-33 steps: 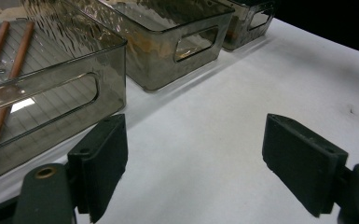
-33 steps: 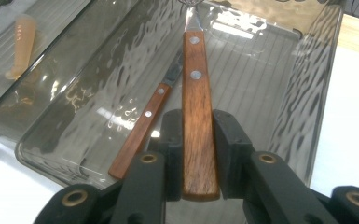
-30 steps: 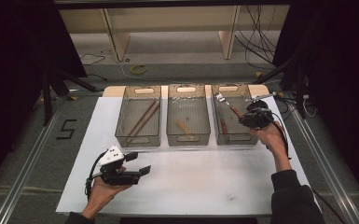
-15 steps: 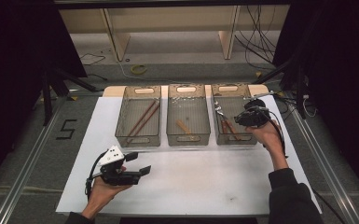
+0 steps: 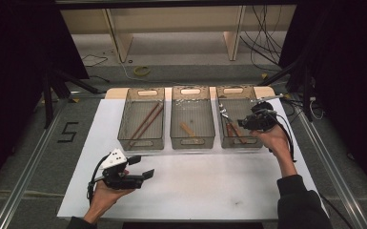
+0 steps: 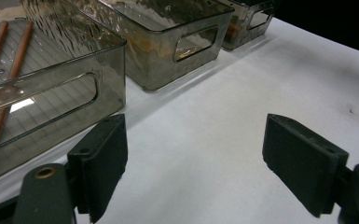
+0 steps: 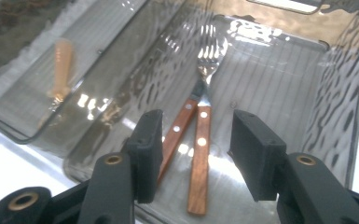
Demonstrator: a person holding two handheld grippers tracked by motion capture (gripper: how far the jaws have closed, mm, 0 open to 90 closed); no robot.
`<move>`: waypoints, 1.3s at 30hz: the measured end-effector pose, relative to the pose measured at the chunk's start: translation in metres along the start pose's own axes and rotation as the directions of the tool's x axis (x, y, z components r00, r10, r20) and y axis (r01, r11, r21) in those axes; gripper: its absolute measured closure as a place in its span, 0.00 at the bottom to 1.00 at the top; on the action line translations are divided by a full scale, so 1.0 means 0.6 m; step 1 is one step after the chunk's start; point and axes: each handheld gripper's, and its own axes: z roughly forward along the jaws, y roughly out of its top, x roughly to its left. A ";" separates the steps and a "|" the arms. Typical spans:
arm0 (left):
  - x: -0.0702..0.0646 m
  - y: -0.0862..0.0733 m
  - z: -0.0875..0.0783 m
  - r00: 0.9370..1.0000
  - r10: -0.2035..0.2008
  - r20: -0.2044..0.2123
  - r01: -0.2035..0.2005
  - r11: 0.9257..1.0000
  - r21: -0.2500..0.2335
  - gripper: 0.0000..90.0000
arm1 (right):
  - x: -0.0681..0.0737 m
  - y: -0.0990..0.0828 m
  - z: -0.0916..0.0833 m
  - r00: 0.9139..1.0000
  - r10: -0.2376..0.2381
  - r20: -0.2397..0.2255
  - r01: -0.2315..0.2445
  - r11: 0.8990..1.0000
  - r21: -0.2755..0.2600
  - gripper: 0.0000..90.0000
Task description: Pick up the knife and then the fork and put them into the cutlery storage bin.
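**Right tool lets go: a fork now lies in the right bin**

A second ago the right tool [image 5: 253, 120] hung higher over the right bin [image 5: 262, 142] with a metal utensil reaching out from it toward the bin's far corner. Now it sits lower, above the bin's near half, and its jaws have just been opening: they stand partly apart with nothing pinched between them. In the right gripper view, 2 wooden-handled forks [image 7: 200, 140] lie side by side on the bin floor, just beyond the pads, tines pointing to the far wall. My reading is that the carried fork has been dropped in with its mate, so this placement is done.

The left tool [image 5: 132, 172] is in the same spot on the white tabletop [image 5: 209, 186], jaws wide apart and empty, near the left bin [image 6: 51, 88], which holds 2 chopsticks [image 5: 145, 123]. The middle bin [image 5: 192, 141] holds 1 pale utensil [image 5: 187, 129].

The right hand is likely free to withdraw next.
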 end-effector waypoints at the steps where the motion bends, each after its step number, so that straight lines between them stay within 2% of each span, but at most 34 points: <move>1: 0.000 0.000 0.000 1.000 0.000 0.000 0.000 1.000 0.001 0.24 | 0.002 0.000 -0.001 1.000 -0.001 0.002 0.001 1.000 -0.002 0.58; 8: 0.001 0.001 0.000 1.000 0.003 0.002 -0.003 1.000 -0.004 0.24 | 0.009 -0.006 -0.002 1.000 -0.008 -0.014 0.008 1.000 -0.011 0.52; 16: 0.001 0.000 0.001 1.000 -0.002 0.005 0.002 1.000 -0.004 0.24 | 0.017 -0.018 -0.005 0.998 0.017 -0.052 -0.018 0.999 -0.029 0.40; 21: 0.001 0.002 0.006 1.000 -0.002 0.009 0.002 1.000 -0.001 0.24 | 0.033 -0.021 -0.012 0.996 0.017 -0.083 -0.022 0.997 -0.070 0.36; 24: 0.002 0.002 0.008 1.000 -0.003 0.013 0.002 1.000 0.005 0.24 | 0.046 -0.025 -0.015 0.997 -0.007 -0.080 0.001 0.996 -0.084 0.35; 29: 0.004 0.002 0.009 1.000 -0.005 0.015 0.005 1.000 0.008 0.24 | 0.067 -0.031 -0.020 0.994 -0.042 -0.104 0.030 0.993 -0.111 0.33; 32: 0.003 0.002 0.009 1.000 -0.003 0.014 0.003 1.000 0.010 0.24 | 0.083 -0.037 -0.024 0.990 -0.071 -0.120 0.055 0.990 -0.133 0.32; 35: 0.001 0.000 0.012 1.000 0.000 0.013 0.000 1.000 0.015 0.24 | 0.098 -0.044 -0.027 0.989 -0.100 -0.108 0.082 0.984 -0.156 0.32; 39: -0.001 -0.003 0.013 1.000 0.009 0.018 -0.009 1.000 0.025 0.24 | 0.118 -0.052 -0.035 0.985 -0.124 -0.117 0.101 0.978 -0.182 0.31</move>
